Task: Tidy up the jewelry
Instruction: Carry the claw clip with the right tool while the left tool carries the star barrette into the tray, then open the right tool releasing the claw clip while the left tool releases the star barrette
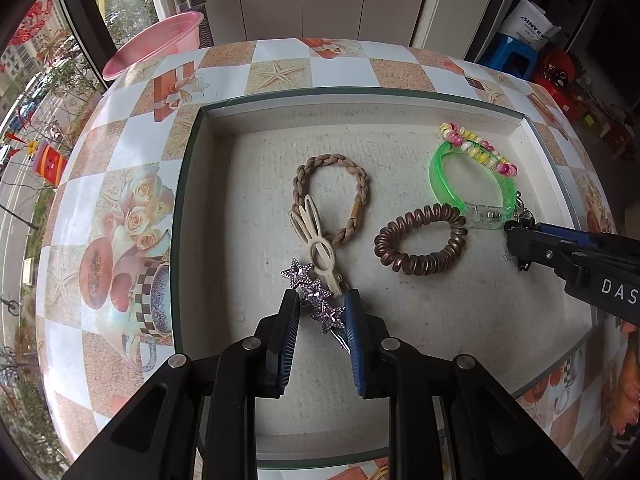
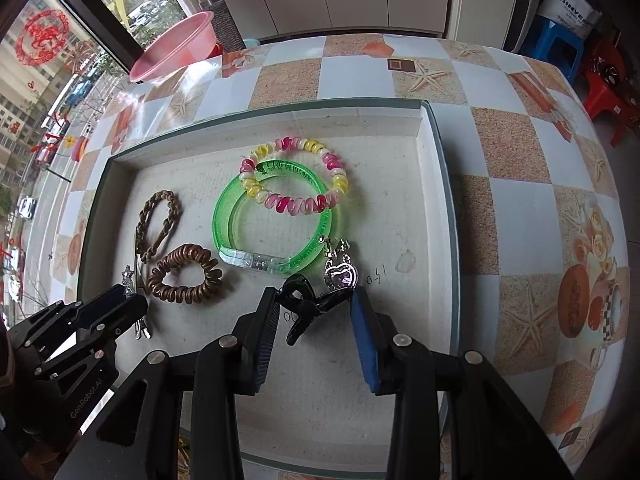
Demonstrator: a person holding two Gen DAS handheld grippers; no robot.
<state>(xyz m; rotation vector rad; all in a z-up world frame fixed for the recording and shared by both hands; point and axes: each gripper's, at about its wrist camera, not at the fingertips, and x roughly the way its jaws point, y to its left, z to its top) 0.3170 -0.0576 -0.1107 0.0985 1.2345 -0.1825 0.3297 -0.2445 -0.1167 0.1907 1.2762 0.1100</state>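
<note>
A shallow white tray (image 1: 208, 184) on the table holds the jewelry. My left gripper (image 1: 322, 300) is open with its jaws either side of a star hair clip (image 1: 316, 294); a cream rabbit clip (image 1: 318, 246) and a braided brown tie (image 1: 332, 196) lie just beyond. My right gripper (image 2: 316, 300) is open around a black claw clip (image 2: 306, 306), next to a heart charm (image 2: 340, 276). A green bangle (image 2: 276, 220), a pink-yellow coil tie (image 2: 296, 180) and a brown coil tie (image 2: 184, 276) lie in the tray.
The tray (image 2: 436, 184) sits on a checkered patterned tablecloth (image 2: 520, 152). A pink basin (image 1: 156, 44) stands at the far left table edge by the window. Stools and boxes stand beyond the table at the right.
</note>
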